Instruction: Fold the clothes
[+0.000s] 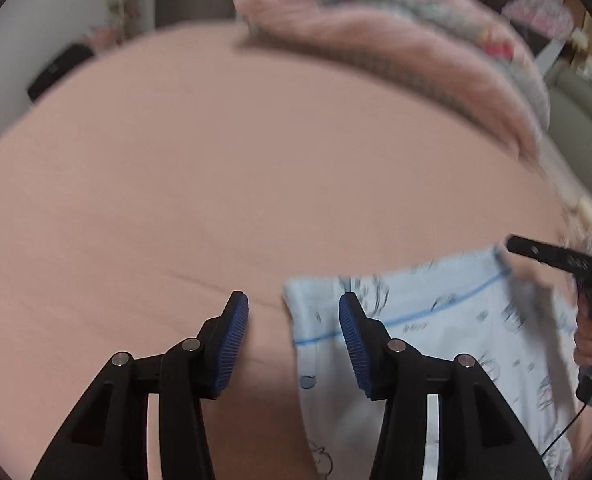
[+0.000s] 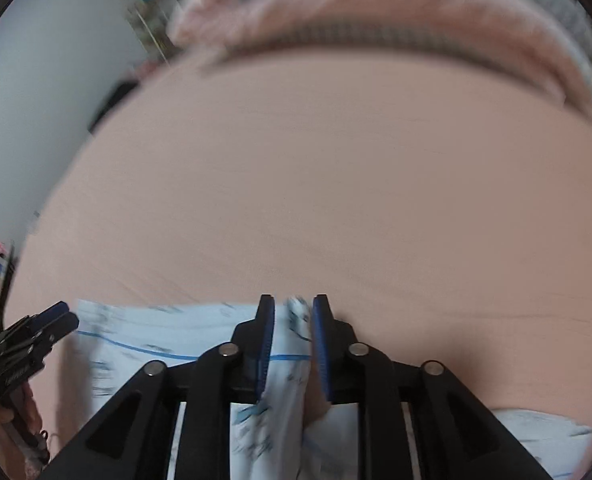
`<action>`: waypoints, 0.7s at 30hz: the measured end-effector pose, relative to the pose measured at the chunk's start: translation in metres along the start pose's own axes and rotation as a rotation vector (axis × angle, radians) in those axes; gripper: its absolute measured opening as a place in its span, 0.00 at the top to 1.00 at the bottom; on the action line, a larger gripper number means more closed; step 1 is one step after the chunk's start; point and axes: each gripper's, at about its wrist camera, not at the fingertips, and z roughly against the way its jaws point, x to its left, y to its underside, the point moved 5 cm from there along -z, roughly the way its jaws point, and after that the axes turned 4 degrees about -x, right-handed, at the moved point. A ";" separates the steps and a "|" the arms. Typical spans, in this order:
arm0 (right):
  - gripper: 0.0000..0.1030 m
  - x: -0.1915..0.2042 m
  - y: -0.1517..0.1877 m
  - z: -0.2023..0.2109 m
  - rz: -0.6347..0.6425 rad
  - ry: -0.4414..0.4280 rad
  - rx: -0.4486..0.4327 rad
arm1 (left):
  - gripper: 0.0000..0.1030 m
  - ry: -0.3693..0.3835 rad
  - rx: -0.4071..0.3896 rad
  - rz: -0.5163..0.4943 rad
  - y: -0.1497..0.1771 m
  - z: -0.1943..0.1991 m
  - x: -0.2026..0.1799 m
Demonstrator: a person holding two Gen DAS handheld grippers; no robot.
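Garment (image 1: 448,320) flat on bedsheet (image 1: 215,184) — both hand-held grippers parted, empty.

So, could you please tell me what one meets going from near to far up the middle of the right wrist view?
Right gripper, with a corner of the light blue printed garment between its fingers → bare pink bed sheet → fluffy pink blanket at the far edge.
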 end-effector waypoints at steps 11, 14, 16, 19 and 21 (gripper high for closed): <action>0.74 0.032 0.174 0.137 0.104 0.087 0.161 | 0.58 0.271 0.242 -0.331 0.116 0.068 -0.140; 0.74 0.027 0.227 0.144 0.096 0.111 0.215 | 0.75 0.283 0.315 -0.322 0.154 0.079 -0.150; 0.74 0.020 0.259 0.147 0.079 0.130 0.246 | 0.88 0.226 0.360 -0.322 0.176 0.081 -0.142; 0.74 0.004 0.288 0.159 0.046 0.158 0.246 | 0.92 0.122 0.374 -0.335 0.202 0.096 -0.129; 0.74 -0.002 0.296 0.174 0.051 0.164 0.225 | 0.92 0.077 0.369 -0.342 0.209 0.108 -0.121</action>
